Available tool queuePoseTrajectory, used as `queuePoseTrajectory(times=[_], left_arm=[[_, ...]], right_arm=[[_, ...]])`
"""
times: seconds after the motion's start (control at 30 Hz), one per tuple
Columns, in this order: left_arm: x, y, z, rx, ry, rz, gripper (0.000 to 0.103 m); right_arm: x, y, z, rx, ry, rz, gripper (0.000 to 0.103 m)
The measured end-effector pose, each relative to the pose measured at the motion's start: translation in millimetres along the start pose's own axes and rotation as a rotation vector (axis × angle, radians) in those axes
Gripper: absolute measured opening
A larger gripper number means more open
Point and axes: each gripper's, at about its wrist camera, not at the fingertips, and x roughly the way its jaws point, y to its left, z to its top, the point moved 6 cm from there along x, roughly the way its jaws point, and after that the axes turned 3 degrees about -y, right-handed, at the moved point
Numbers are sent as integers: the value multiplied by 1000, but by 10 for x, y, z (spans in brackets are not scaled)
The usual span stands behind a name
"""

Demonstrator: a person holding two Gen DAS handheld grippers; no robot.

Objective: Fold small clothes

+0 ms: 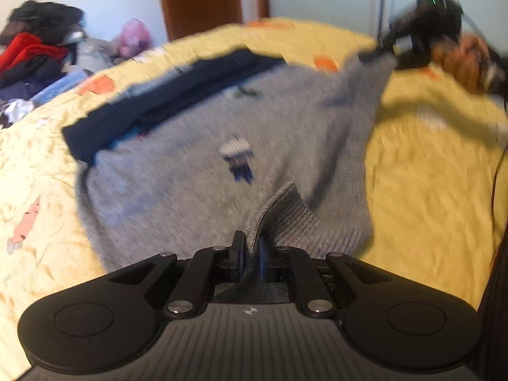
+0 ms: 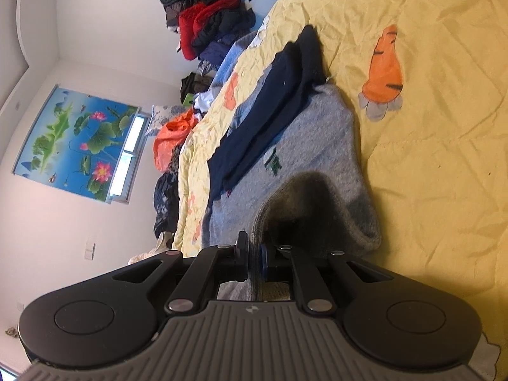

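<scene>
A small grey knit sweater (image 1: pixel 197 165) with navy trim lies spread on the yellow bedspread (image 1: pixel 428 171). My left gripper (image 1: pixel 251 249) is shut on its ribbed grey hem at the near edge. My right gripper (image 1: pixel 385 46) shows at the far right of the left wrist view, shut on the sweater's other corner and holding it lifted. In the right wrist view the right gripper (image 2: pixel 254 252) pinches the grey knit edge, and the sweater (image 2: pixel 304 133) runs away from it with its navy band (image 2: pixel 270 108) on top.
A pile of dark and red clothes (image 1: pixel 35 54) sits at the bed's far left, also in the right wrist view (image 2: pixel 209 16). A wooden door (image 1: pixel 200 0) stands behind the bed. A cable (image 1: pixel 495 177) hangs at the right. An orange garment (image 2: pixel 171 136) lies by the window.
</scene>
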Motion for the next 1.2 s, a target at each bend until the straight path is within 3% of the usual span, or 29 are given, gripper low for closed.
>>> queuePoseTrajectory(times=[0.2,0.33,0.5,0.57,0.63,0.67,0.73,0.8,0.83,0.9,0.97,1.03,1.13,1.2], left_arm=[[-127,447,246,-213,-109,-8,6],[-138,881,556,-336,-214,-27,6],[33,1605,1076,-459,-343,0,5],[140,1913,1282,-484,-384,51,5],[320,2202,1361,-554,-346,107,5],[378,2253,1367,-567,-322,123,5],[419,2078,1343,-478,-256,110,6],[430,1704,1198,-331,-184,78,18],[454,1477,1080,-240,-140,55,27],[532,1048,794,-59,-58,20,70],[609,739,548,104,-6,33,72],[656,621,419,152,38,28,72],[662,646,435,78,39,-51,71],[737,698,452,-7,63,-144,76]], right_arm=[[24,-74,135,36,-55,-4,16],[136,4,376,48,-99,43,15],[453,68,1059,86,-191,106,14],[615,75,1397,117,-234,119,14],[825,60,1697,104,-248,88,14],[927,31,1803,89,-254,27,18],[1063,100,1854,-34,-244,-113,26],[1134,297,1656,-242,-151,-163,64],[1144,395,1485,-365,-96,-161,74],[1164,515,1091,-626,34,-182,73],[1214,495,778,-834,168,-251,69],[1227,454,656,-953,235,-299,68],[1181,542,614,-1104,284,-283,68],[1221,588,600,-1184,363,-267,68]])
